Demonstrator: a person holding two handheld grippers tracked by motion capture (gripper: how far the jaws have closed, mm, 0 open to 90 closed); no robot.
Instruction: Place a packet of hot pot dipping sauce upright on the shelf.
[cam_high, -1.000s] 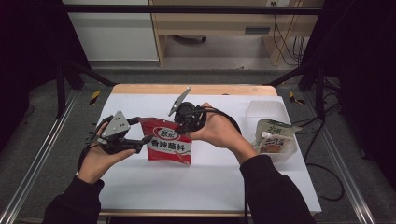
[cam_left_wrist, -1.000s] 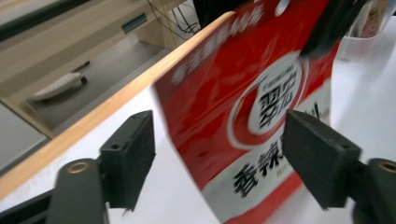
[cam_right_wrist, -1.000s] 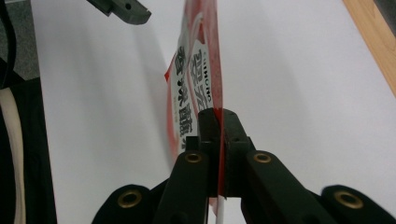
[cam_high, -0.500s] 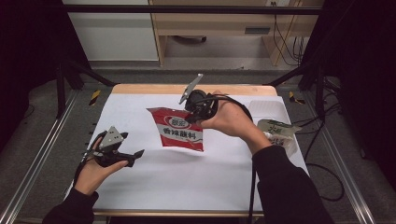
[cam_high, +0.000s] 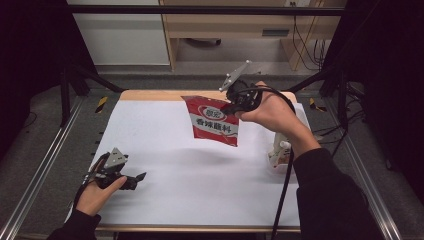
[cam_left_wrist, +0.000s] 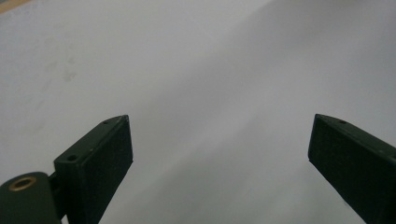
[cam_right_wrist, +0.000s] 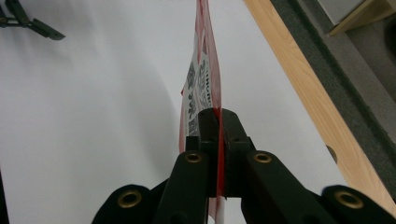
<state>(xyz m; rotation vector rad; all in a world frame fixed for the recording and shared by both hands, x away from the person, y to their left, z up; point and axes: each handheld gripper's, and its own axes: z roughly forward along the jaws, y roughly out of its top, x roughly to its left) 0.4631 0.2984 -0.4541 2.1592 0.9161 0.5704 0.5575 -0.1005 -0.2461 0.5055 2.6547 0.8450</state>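
A red sauce packet (cam_high: 214, 120) with a white label and dark characters hangs in the air above the far middle of the table. My right gripper (cam_high: 229, 106) is shut on its upper right edge. In the right gripper view the packet (cam_right_wrist: 201, 88) shows edge-on, pinched between the closed jaws of my right gripper (cam_right_wrist: 218, 122). My left gripper (cam_high: 138, 177) rests low at the near left of the white table top (cam_high: 190, 190), open and holding nothing. The left gripper view has its two jaws wide apart over bare white surface, the left gripper (cam_left_wrist: 219, 140) well away from the packet.
A small clear bag with a white cap (cam_high: 279, 152) sits at the right side of the table, partly hidden behind my right forearm. A wooden edge (cam_high: 150, 95) runs along the table's far side. Metal rails flank both sides.
My right gripper has lifted the red packet off the table and carried it up and toward the far right. My left gripper has let go of it and drawn back to the near left.
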